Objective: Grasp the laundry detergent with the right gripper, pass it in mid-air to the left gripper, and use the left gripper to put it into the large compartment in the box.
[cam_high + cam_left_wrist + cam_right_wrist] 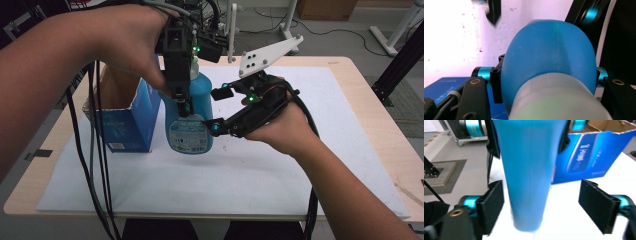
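Blue bottle, high view: blue bottle [192, 112] stands upright on the white mat [240, 175], just right of the open blue carton [127, 117]; its base reads as on the mat or barely off it, can't tell which.
Left gripper, high view: left gripper [184, 102] comes down from above the bottle and is clamped on the bottle's upper body, below the pale cap.
Right gripper, high view: right gripper [216, 109] lies level at the bottle's right side, teal-tipped jaws spread, no contact visible.
Left gripper view: looking down over the pale cap [556, 100] onto the bottle's blue shoulder [549, 50]; jaws pinch it on both flanks. Carton's corner [446, 83] shows to one side of the bottle.
Right gripper view: bottle [529, 170] hangs between the black pads [491, 207], a gap on each side, wider on the far pad. Jaws apart, nothing held. Carton [584, 155] sits behind the bottle, flaps open.
Done so far (judgement): bottle is out of the carton and next to it, carried by the left gripper alone; right gripper is off the bottle.
Left to do (judgement): settle the bottle's base firmly on the mat beside the carton, release the top grip, pull both grippers clear of the bottle.
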A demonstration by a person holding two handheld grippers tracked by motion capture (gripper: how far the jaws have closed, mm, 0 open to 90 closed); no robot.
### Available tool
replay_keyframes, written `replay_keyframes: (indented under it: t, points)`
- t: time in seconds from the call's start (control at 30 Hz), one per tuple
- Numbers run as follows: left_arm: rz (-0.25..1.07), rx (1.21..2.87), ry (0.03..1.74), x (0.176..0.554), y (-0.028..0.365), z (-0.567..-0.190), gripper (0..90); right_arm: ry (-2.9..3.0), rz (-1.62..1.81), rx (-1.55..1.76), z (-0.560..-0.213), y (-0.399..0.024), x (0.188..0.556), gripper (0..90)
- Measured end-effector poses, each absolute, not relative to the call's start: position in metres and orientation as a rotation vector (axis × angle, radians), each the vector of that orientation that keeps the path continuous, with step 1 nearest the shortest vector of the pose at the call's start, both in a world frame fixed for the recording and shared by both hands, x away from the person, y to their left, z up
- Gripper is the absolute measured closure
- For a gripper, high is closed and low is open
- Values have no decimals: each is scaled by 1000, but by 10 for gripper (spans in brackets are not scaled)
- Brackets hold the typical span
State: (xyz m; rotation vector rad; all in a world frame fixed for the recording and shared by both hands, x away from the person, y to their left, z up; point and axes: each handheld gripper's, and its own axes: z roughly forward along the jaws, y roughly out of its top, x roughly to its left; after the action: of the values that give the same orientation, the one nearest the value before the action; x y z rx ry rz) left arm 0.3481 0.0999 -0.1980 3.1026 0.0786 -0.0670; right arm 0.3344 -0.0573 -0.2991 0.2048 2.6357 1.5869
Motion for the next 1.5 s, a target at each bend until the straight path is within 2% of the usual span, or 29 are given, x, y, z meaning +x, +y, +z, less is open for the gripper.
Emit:
replay_keyframes:
  t: [0.47,0.57,0.87,1.13,1.27,1.5]
  points:
    - [-57,3090,188,352,111,-180,384,2565,1525,173,-274,-89,331,118]
    - [-59,3079,226,353,116,-175,384,2558,1505,168,-270,-94,328,32]
    - [-68,3041,350,360,132,-157,383,2635,1355,159,-264,-101,329,6]
    - [-81,2945,636,373,152,-135,381,2740,1103,136,-258,-110,333,5]
    - [-34,2876,799,378,166,-121,381,2796,970,117,-259,-116,334,5]
    - [-2,2760,1195,394,192,-111,380,2834,903,128,-263,-123,334,6]
